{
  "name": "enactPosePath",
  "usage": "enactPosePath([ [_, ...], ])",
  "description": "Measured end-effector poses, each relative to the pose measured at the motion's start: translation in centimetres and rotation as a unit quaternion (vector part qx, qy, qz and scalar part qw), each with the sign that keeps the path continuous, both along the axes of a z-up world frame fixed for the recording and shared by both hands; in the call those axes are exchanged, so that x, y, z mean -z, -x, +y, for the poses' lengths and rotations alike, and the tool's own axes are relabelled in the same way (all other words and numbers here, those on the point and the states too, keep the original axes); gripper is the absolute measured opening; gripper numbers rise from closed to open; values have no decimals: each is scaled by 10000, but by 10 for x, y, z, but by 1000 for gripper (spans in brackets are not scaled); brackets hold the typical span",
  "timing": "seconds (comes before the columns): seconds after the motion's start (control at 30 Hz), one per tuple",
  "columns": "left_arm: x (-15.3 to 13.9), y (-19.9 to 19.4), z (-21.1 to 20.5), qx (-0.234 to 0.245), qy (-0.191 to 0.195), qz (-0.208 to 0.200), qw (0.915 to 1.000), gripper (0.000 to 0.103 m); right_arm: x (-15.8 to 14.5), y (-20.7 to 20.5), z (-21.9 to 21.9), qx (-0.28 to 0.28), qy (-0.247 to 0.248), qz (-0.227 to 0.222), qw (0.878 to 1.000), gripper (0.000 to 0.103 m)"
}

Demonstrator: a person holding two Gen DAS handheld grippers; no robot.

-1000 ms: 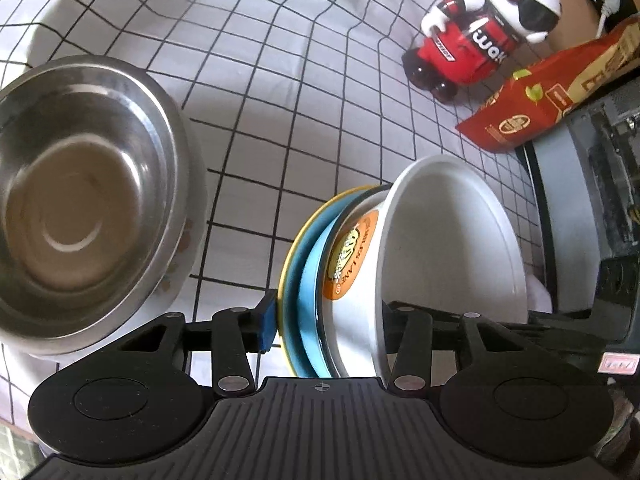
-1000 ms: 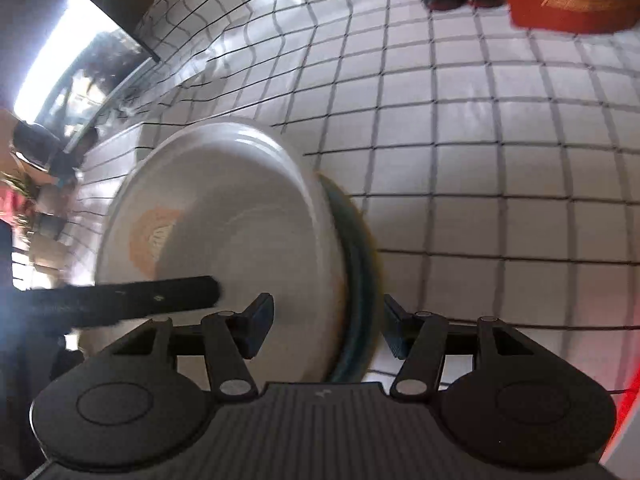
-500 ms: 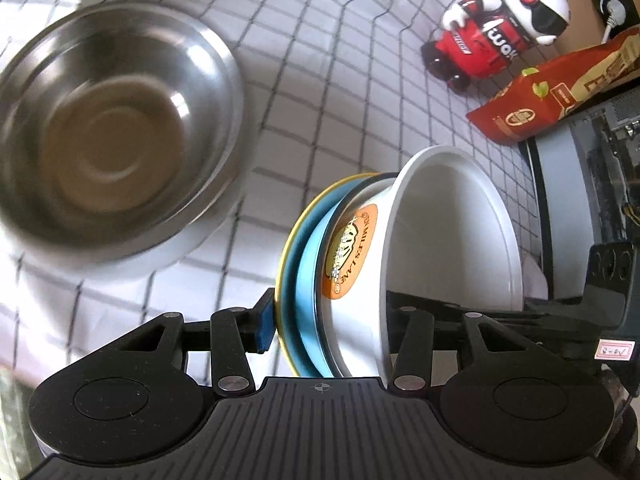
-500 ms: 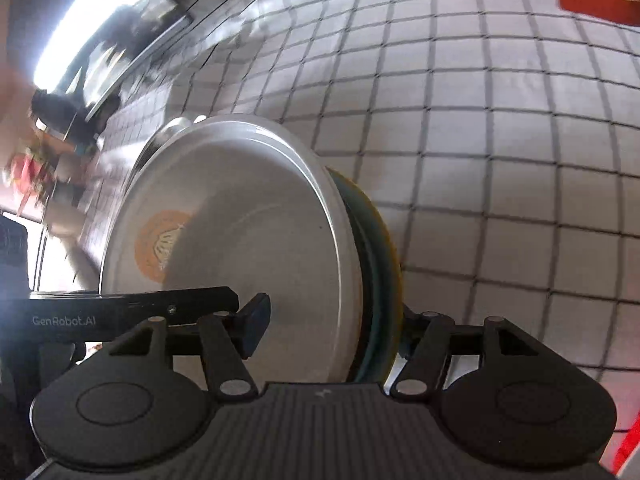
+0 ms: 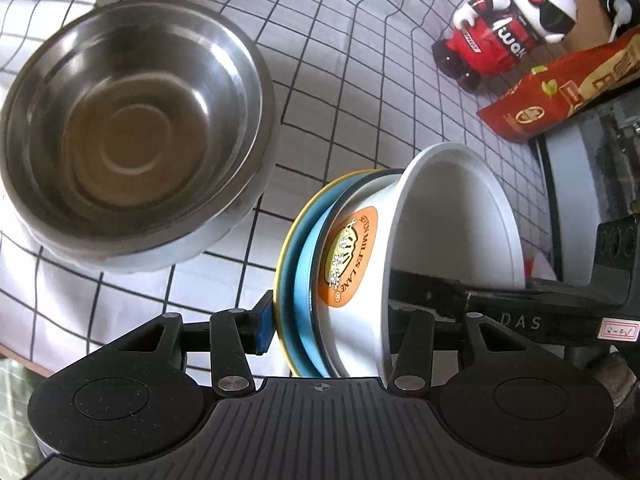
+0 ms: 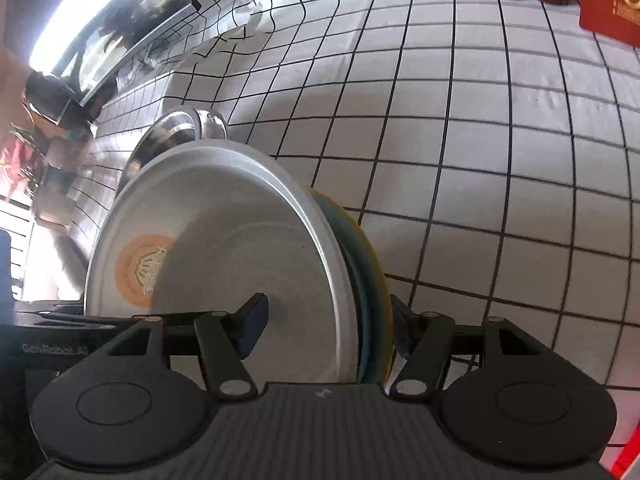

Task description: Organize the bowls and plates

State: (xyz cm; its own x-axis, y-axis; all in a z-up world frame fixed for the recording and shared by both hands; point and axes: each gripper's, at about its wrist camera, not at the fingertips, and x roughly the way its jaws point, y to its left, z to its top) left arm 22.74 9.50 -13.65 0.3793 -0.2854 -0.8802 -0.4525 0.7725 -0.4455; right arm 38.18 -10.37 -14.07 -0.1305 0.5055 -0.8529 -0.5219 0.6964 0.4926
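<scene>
Both grippers hold one stack on edge above the checked cloth: a white bowl [image 5: 452, 236] with an orange label, nested on a blue plate [image 5: 300, 280] and a yellow plate [image 5: 282, 264]. My left gripper [image 5: 328, 328] is shut on the stack, one finger behind the yellow plate, one inside the bowl. My right gripper [image 6: 324, 320] is shut on the same stack [image 6: 224, 248] from the opposite side. A large steel bowl [image 5: 128, 128] stands on the cloth to the left; its rim [image 6: 176, 128] shows behind the stack in the right wrist view.
A red and white toy robot [image 5: 504, 32] and a red packet [image 5: 560, 96] lie at the far right of the cloth. A grey appliance [image 5: 592, 184] stands at the right. The table's front edge [image 5: 24, 360] is at lower left.
The held stack has risen and shifted, so the steel bowl now sits farther off to the left. Both grippers keep their hold.
</scene>
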Motion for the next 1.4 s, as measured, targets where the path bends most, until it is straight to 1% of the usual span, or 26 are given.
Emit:
enactPosePath([
  [0.13,-1,-8,1,30,-54,74,10000,53,1,2,-1,-10,15,40,10000,64],
  [0.23,-2,-10,2,144,-59,11,9999,53,2,3,0,-6,-2,72,10000,64],
  [0.3,0,-8,5,163,35,-64,9998,54,2,4,0,-16,-86,132,9999,66],
  [0.37,3,-5,12,91,245,-145,9996,55,0,8,3,-9,-94,86,9999,67],
  [0.43,4,-3,16,39,315,-196,9993,55,0,9,4,6,-109,121,9999,69],
  [0.5,3,-3,18,56,264,-224,9994,55,1,8,8,25,-149,197,9997,70],
  [0.6,0,-4,20,104,112,-238,9996,57,1,5,16,12,-174,189,9997,70],
  [0.7,-1,-7,19,189,106,-294,9993,66,2,1,21,-22,-196,192,9996,70],
  [0.77,-1,-7,18,187,128,-323,9992,71,1,-1,20,-54,-93,26,9999,70],
  [0.83,-1,-9,15,152,84,-299,9994,71,3,-2,19,-26,51,-59,10000,70],
  [0.9,1,-10,15,135,94,-269,9995,71,5,-4,16,4,38,39,10000,70],
  [1.0,3,-13,16,185,122,-244,9995,71,4,-5,17,-3,36,35,10000,70],
  [1.07,4,-13,16,209,119,-250,9994,71,3,-4,19,-57,11,11,10000,67],
  [1.27,5,-9,20,54,269,-285,9992,69,1,-4,23,-269,-85,-26,9996,65],
  [1.4,7,-11,23,-61,405,-168,9990,67,0,-4,25,-309,-41,-44,9995,63],
])
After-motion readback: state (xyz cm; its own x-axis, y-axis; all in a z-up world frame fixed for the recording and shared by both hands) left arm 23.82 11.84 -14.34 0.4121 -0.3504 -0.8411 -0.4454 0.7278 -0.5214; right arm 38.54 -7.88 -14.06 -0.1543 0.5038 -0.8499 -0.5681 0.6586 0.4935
